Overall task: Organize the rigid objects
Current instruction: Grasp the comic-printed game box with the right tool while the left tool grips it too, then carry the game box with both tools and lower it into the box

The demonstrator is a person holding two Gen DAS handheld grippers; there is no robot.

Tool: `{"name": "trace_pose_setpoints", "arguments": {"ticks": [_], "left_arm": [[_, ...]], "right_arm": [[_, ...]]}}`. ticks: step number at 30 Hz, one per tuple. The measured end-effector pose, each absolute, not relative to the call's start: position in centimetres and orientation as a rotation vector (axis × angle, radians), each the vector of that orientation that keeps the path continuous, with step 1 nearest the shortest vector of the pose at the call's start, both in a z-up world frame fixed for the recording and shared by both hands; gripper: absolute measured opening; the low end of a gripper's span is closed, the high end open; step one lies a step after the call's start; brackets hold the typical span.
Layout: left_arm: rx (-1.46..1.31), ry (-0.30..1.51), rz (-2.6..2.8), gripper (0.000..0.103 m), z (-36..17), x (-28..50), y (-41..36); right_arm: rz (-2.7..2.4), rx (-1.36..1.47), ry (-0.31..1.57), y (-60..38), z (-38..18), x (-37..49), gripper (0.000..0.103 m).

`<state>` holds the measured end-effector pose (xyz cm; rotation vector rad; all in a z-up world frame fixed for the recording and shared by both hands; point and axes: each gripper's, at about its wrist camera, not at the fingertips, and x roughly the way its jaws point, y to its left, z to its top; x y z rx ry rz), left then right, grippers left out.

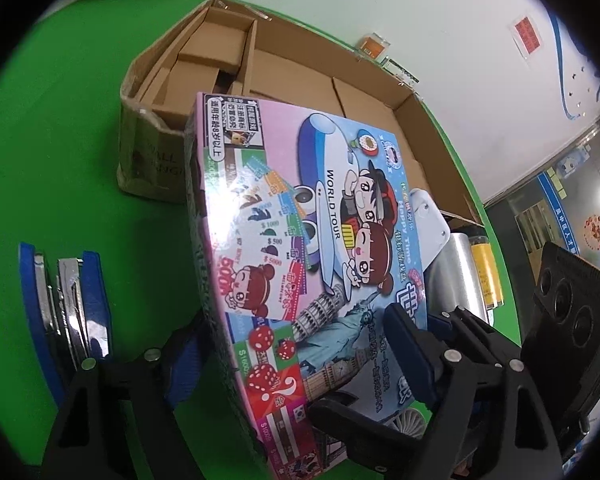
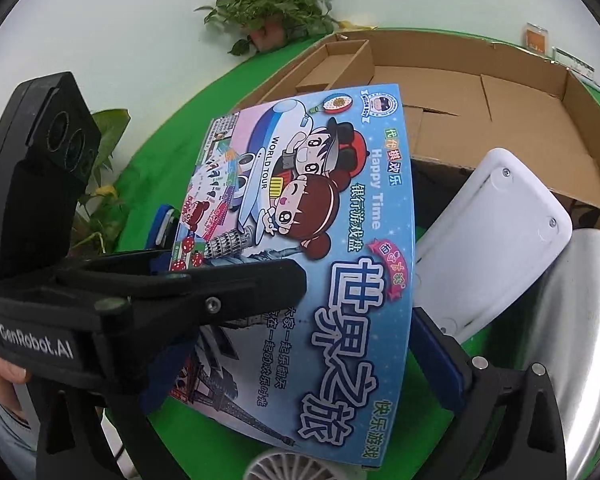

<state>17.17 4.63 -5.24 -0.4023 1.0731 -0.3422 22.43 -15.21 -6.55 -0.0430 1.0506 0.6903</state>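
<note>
A colourful "World Tour" board game box [image 1: 300,240] is lifted off the green table, tilted, in front of the open cardboard box [image 1: 380,60]. My left gripper [image 1: 296,364] is shut on its near end, one finger on each side. In the right wrist view the game box [image 2: 320,208] fills the middle; my right gripper [image 2: 300,360] is shut on it. The left gripper's finger [image 2: 236,292] lies across its cover. The cardboard box [image 2: 500,92] has a divider and inner cartons.
A blue stapler [image 1: 68,304] lies left on the green table [image 1: 60,140]. A white device [image 2: 496,236], a silver cylinder [image 2: 572,320] and a white fan [image 2: 276,466] lie under the game box. Plants [image 2: 268,8] stand by the wall.
</note>
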Motion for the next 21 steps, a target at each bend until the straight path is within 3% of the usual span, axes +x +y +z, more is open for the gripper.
{"name": "trace_pose_setpoints", "arguments": {"ticks": [14,21], "left_arm": [[-0.252,0.752,-0.376,0.083,6.1,14.8,3.5],[-0.206,0.724,-0.428,0.083,8.7,18.3,0.8]], "right_arm": [[0.621,-0.047,0.715,-16.2,3.2,16.1,0.1],[0.561,-0.033,0.668,-17.6,7.0,15.6,0.099]]}}
